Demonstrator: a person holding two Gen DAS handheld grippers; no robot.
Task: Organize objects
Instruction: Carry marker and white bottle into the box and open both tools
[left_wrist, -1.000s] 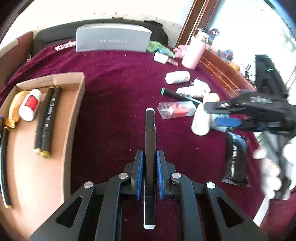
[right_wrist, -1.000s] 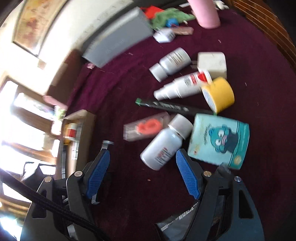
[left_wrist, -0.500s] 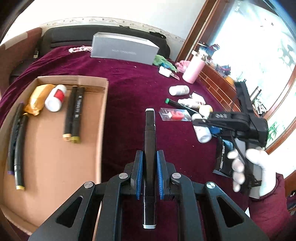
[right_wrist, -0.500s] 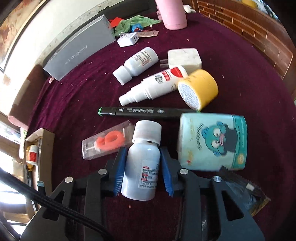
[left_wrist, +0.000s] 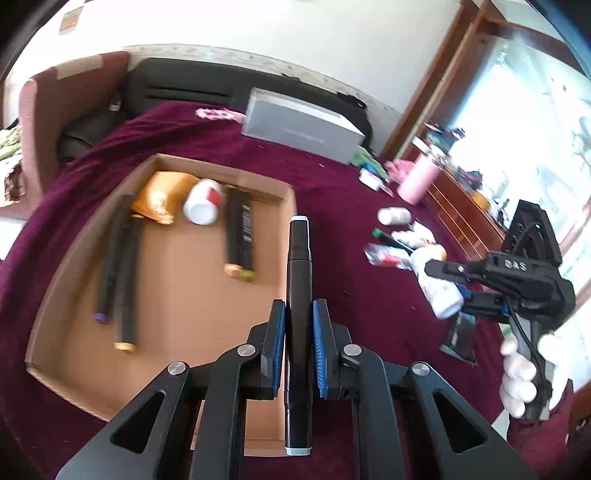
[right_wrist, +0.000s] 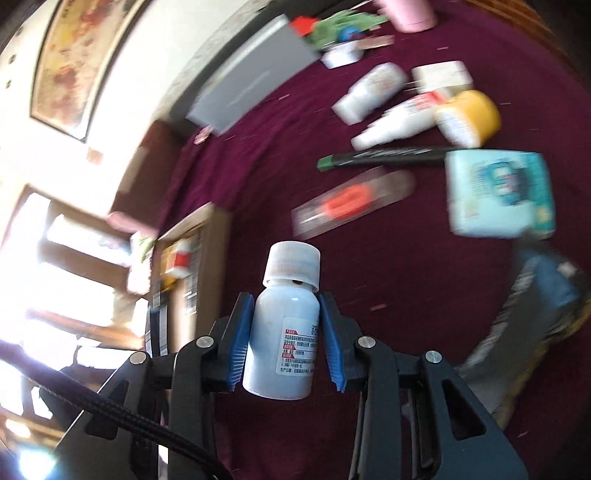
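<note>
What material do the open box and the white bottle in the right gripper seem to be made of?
Box: likely corrugated cardboard, matte brown, with raw-looking edges. White bottle: probably plastic, smooth and slightly glossy, with a ribbed cap and a printed paper label.

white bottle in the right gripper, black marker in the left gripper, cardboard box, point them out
white bottle (right_wrist: 282, 332), right wrist view, on its body
black marker (left_wrist: 298, 280), left wrist view, on its barrel
cardboard box (left_wrist: 184, 295), left wrist view, on its bare floor
</note>
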